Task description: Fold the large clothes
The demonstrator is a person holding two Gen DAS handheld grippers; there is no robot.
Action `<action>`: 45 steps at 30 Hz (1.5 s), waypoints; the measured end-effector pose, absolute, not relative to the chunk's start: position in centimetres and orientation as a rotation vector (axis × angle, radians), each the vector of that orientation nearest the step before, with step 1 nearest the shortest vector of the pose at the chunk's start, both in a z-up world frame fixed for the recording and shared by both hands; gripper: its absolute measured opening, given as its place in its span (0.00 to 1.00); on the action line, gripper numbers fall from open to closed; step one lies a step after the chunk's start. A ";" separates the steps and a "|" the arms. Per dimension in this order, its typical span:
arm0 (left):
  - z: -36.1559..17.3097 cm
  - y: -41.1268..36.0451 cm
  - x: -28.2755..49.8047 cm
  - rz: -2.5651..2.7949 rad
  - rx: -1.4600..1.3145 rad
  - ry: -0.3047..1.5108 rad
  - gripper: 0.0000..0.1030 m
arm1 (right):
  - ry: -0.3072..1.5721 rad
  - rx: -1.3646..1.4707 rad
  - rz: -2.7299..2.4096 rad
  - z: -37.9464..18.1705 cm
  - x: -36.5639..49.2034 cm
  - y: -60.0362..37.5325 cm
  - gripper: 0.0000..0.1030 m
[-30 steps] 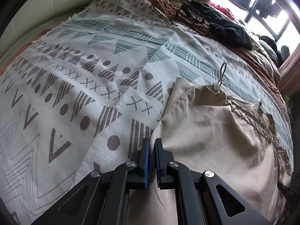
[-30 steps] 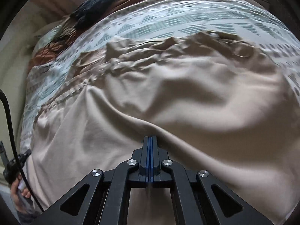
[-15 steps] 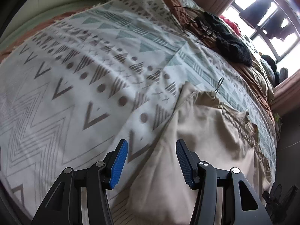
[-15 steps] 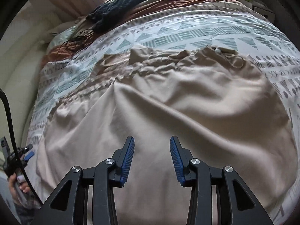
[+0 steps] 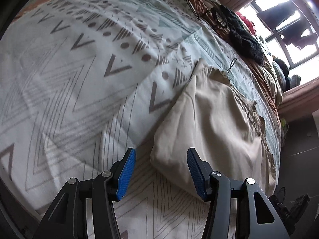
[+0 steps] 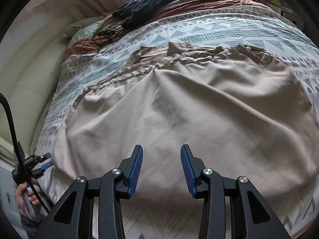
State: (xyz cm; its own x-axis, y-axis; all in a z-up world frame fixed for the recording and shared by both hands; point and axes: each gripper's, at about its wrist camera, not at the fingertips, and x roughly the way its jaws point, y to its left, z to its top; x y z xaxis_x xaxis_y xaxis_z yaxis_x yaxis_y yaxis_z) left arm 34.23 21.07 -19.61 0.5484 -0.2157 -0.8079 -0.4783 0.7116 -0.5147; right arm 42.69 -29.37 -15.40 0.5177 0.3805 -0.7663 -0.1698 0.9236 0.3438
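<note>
A large beige garment (image 6: pixel 189 107) with a gathered band at its far edge lies spread flat on the patterned bedspread (image 5: pixel 69 69). In the left wrist view it (image 5: pixel 215 123) lies to the right, with its near left corner just ahead of the fingers. My left gripper (image 5: pixel 161 171) is open and empty, hovering above that corner. My right gripper (image 6: pixel 161 167) is open and empty, above the garment's near edge. The left gripper also shows in the right wrist view (image 6: pixel 42 164) at the garment's left corner, held by a hand.
A dark knitted garment (image 6: pixel 151 2) and black cables (image 6: pixel 97 37) lie at the far end of the bed on a rust-brown sheet (image 6: pixel 199 4). A window (image 5: pixel 279 20) is beyond. The bed's near edge runs just below both grippers.
Both grippers were shut on the beige garment a second ago; they opened, let it go and pulled back toward the near edge of the bed. The garment now lies flat.
</note>
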 end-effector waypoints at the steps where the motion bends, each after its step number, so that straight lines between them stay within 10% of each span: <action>1: -19.8 21.0 34.2 0.176 -0.803 1.009 0.53 | 0.973 0.239 0.339 -15.5 42.3 -29.2 0.39; 14: -22.1 19.1 35.6 0.122 -0.924 1.038 0.51 | 0.989 0.187 0.421 -17.0 40.4 -24.7 0.39; 24: -22.2 20.5 34.2 0.171 -1.073 0.957 0.16 | 1.137 0.132 0.390 -20.6 41.1 -23.1 0.36; 45: -22.3 19.8 35.4 0.276 -1.064 0.959 0.14 | 1.047 0.112 0.330 -20.5 50.0 -22.1 0.16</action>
